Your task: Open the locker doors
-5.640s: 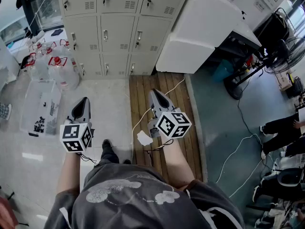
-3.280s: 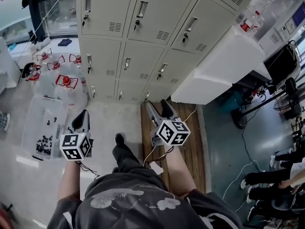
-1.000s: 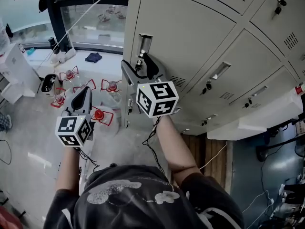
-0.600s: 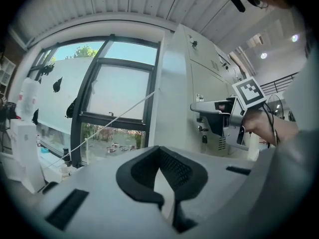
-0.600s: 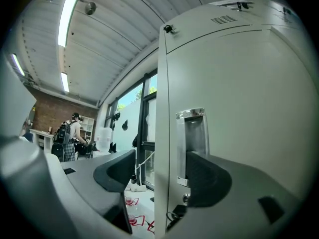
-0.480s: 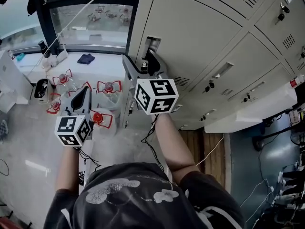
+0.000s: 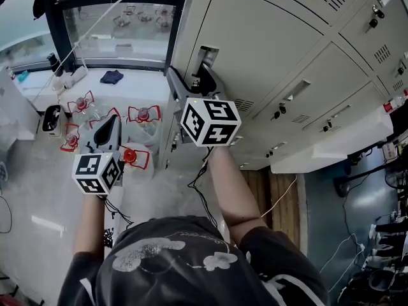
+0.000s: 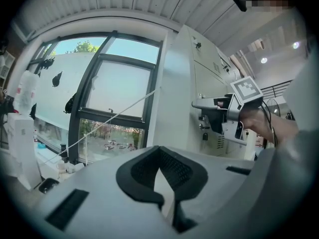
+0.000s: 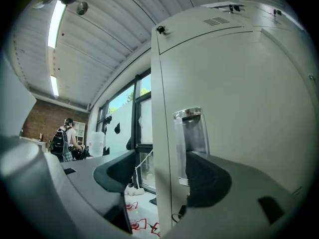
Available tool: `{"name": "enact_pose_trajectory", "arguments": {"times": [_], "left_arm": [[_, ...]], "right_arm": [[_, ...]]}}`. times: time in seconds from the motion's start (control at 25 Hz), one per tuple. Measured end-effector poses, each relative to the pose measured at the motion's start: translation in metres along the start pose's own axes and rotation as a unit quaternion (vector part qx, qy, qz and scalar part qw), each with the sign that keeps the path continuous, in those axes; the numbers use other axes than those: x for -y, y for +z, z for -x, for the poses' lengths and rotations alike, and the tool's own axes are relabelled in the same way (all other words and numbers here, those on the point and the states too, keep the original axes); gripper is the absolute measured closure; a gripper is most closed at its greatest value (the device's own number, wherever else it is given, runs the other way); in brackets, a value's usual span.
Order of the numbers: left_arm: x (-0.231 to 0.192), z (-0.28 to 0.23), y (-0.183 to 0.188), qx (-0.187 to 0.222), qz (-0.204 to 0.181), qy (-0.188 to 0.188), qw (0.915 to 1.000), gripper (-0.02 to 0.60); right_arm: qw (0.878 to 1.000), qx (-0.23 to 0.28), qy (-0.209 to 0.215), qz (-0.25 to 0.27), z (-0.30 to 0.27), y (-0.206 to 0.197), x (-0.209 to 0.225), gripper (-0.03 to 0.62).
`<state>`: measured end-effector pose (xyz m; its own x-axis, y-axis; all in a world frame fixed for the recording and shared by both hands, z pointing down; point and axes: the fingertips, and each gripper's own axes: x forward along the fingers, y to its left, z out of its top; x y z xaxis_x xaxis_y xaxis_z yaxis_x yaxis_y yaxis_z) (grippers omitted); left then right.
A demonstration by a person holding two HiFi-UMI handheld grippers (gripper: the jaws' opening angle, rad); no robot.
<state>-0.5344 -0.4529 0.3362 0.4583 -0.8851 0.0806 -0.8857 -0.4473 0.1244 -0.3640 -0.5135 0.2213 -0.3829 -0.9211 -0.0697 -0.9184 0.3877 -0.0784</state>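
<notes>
1. The pale grey metal locker door (image 7: pixel 261 40) is seen closed and flush, in the leftmost column of the locker bank. The dark-framed window (image 7: pixel 118 24) stands just beyond the bank's left edge.
2. The upright chrome recessed pull handle (image 7: pixel 204 57) is set near the door's left edge.
3. The right gripper (image 7: pixel 194 81) is raised to that handle.
   - Its jaws are spread wide.
   - In the right gripper view the door's left edge and the handle (image 9: pixel 191 133) are framed between them.
   - The right jaw lies in front of the handle's lower end. Contact cannot be told, and nothing is clamped.
4. The left gripper (image 7: pixel 109 126) is held lower, out to the left of the lockers and well apart from the door. Its jaws are drawn together but for a narrow slit, and nothing is held.
5. Clear plastic water jugs with red caps (image 7: pixel 143 115) are seen on the floor below the window, near the bank's left corner.
6. A person with a backpack (image 9: pixel 62 139) is noted far off in the right gripper view.
</notes>
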Motion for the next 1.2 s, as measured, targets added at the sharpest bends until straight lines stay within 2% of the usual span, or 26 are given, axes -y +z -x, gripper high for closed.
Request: {"name": "enact_pose_trajectory", "arguments": {"times": [0.32, 0.72, 1.2], "left_arm": [[-0.004, 0.011, -0.005, -0.006, -0.002, -0.014, 0.9999, 0.574], [0.008, 0.026, -0.024, -0.028, -0.003, -0.052, 0.9983, 0.574], [0.047, 0.040, -0.031, -0.028, 0.000, -0.105, 0.9941, 0.573]], "right_arm": [[0.999, -0.001, -0.037, 0.025, 0.010, -0.001, -0.006, 0.287], [0.995, -0.003, -0.089, 0.049, 0.047, 0.000, -0.016, 0.296], [0.988, -0.024, -0.150, 0.038, 0.106, 0.004, -0.009, 0.426]]}}
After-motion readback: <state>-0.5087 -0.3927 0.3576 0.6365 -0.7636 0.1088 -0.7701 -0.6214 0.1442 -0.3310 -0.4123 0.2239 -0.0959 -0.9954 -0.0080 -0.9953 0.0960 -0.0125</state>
